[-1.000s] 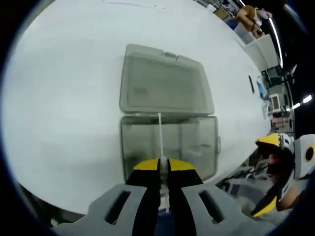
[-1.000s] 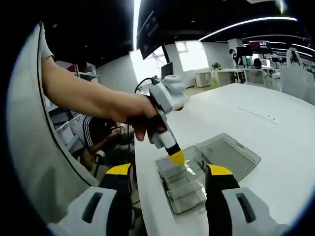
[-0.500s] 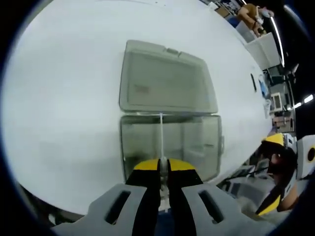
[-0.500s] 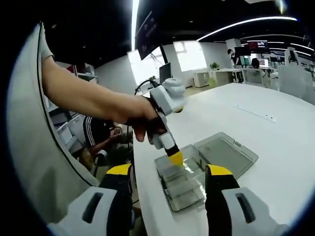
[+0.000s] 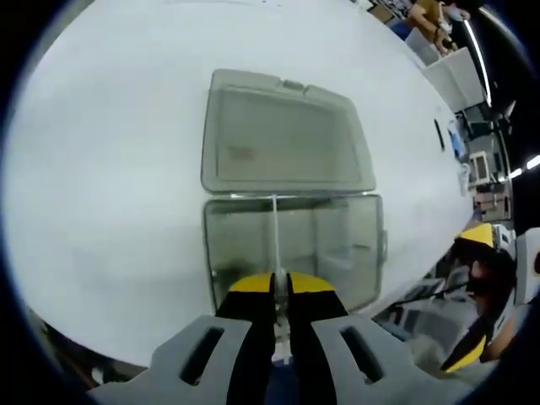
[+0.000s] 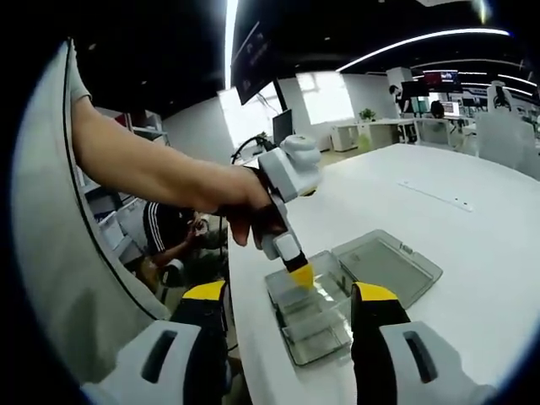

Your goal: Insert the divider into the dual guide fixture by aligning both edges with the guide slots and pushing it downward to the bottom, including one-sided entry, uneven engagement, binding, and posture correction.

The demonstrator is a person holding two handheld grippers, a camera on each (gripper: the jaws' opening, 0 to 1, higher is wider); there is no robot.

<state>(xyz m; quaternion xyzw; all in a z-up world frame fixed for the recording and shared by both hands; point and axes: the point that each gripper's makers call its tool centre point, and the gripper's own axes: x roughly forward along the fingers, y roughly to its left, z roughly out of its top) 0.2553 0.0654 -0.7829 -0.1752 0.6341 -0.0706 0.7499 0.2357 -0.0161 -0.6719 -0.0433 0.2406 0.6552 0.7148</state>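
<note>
A clear plastic box (image 5: pixel 291 245) with guide slots lies on the white table (image 5: pixel 110 169), its hinged lid (image 5: pixel 283 139) folded flat beyond it. My left gripper (image 5: pixel 281 287) is shut on a thin clear divider (image 5: pixel 276 236) that stands edge-on over the box's middle. In the right gripper view the left gripper (image 6: pixel 301 272) hovers over the same box (image 6: pixel 308 316), held by a person's hand (image 6: pixel 240 198). My right gripper (image 6: pixel 291 304) stands open near the table edge, nothing between its fingers, apart from the box.
The box sits close to the table's near edge (image 6: pixel 245 337). A long flat strip (image 6: pixel 434 194) lies farther out on the table. A seated person (image 6: pixel 173 232) is below the table edge. Desks and monitors (image 6: pixel 422 126) fill the room behind.
The left gripper view has shifted slightly; the divider stays edge-on above the box middle. The left gripper and hand sit a touch lower over the box. My right gripper holds still.
</note>
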